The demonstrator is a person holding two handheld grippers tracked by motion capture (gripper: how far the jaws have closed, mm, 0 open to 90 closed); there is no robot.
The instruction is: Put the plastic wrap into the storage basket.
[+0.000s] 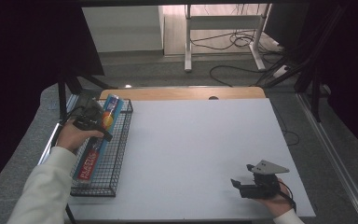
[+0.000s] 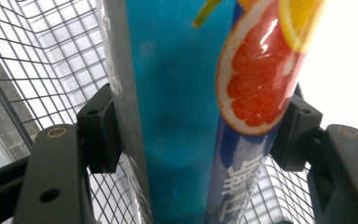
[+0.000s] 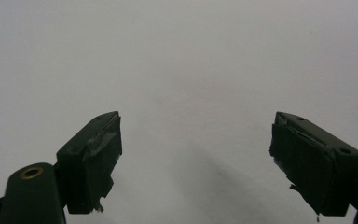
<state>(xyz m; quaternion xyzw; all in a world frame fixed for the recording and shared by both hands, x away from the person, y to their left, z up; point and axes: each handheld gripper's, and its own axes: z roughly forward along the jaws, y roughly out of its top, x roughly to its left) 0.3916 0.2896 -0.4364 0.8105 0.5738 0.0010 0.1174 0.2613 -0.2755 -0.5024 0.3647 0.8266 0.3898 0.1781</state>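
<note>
A long blue box (image 1: 95,142) printed with a citrus slice lies lengthwise in a black wire basket (image 1: 116,158) at the left edge of the white desk (image 1: 200,149). The left gripper (image 1: 93,119) reaches over the basket's far part, and its fingers (image 2: 100,133) pinch the box from both sides, pads pressed against its faces. Well apart, near the desk's front right corner, the right gripper (image 1: 247,179) is held just above the bare surface, its fingers (image 3: 93,161) spread wide with nothing between them.
</note>
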